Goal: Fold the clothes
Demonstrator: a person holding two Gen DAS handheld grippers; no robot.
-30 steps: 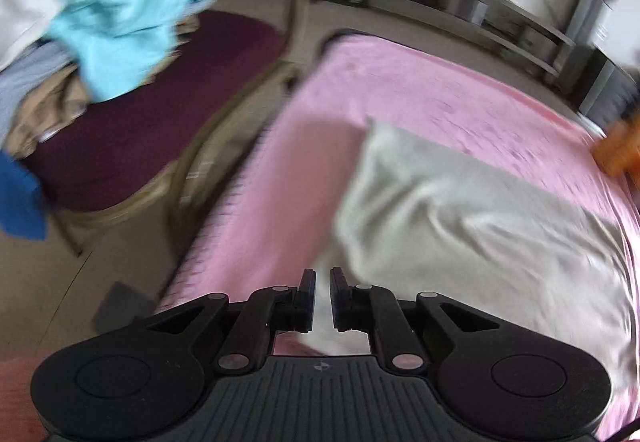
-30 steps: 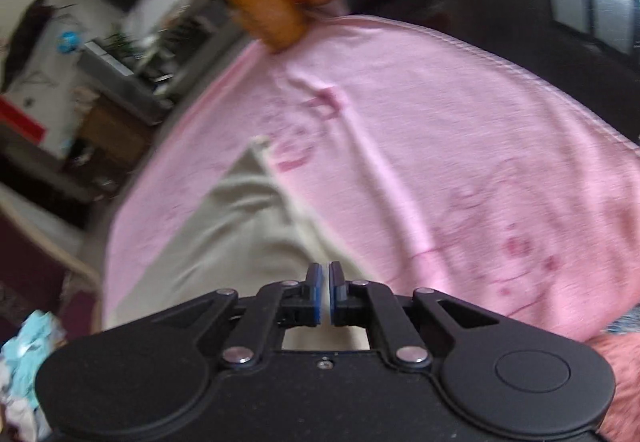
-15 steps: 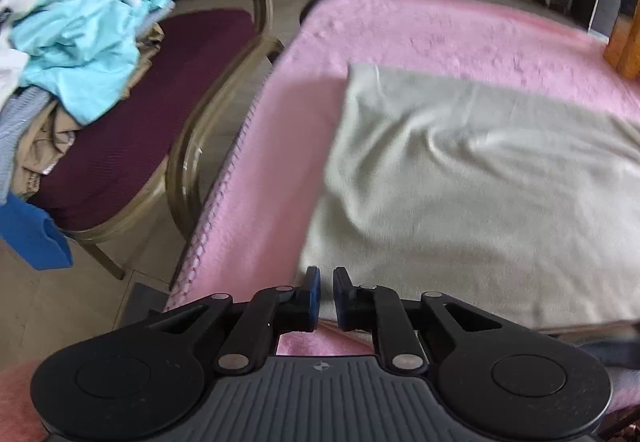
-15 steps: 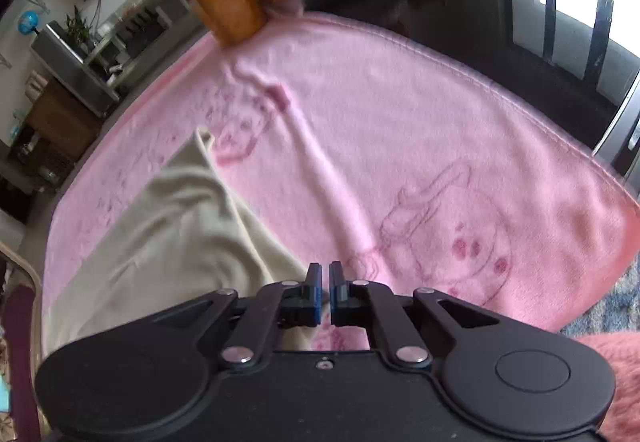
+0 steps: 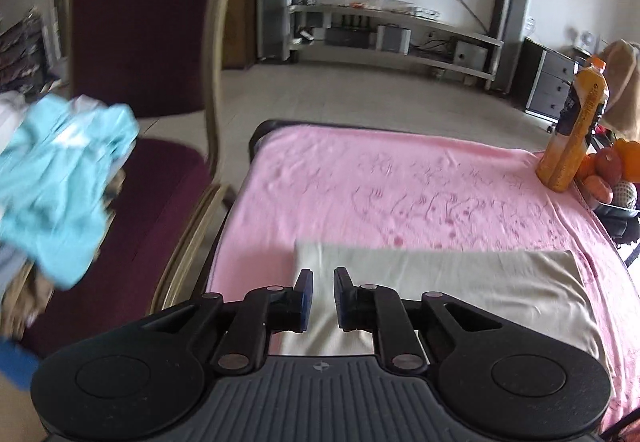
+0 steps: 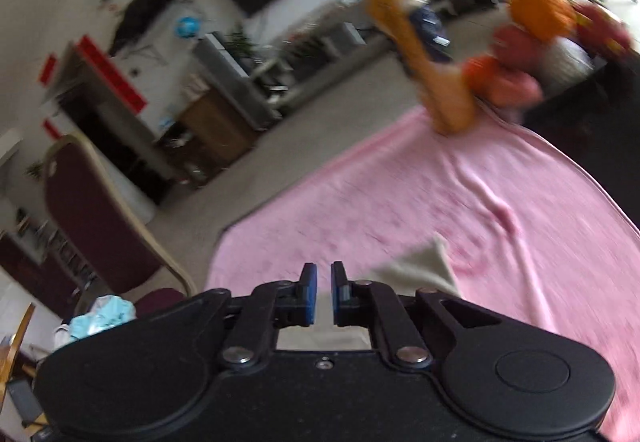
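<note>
- I've got the beige garment [image 5: 460,294] lying flat on the pink blanket [image 5: 400,182], near my edge of the table, as a neat-edged rectangle; it looks folded at least once, though I can't count the layers.
- On the chair [image 5: 160,178] to my left a heap of clothes [image 5: 60,178], turquoise on top, sits crumpled, so I judge plenty of folding is left.
- My left gripper [image 5: 320,294] hovers over the garment's near left part, jaws slightly parted, nothing between them.
- My right gripper [image 6: 323,292] is likewise a narrow gap apart and empty, with a beige corner [image 6: 424,266] poking up just right of it.
- Against half a second ago: both cameras have tipped up and back, so the television wall and the orange bottle [image 5: 572,130] fill the view and the garment has dropped low in frame.
- The left jaws stand a little wider than they did then; the right-hand view is smeared with motion.
</note>
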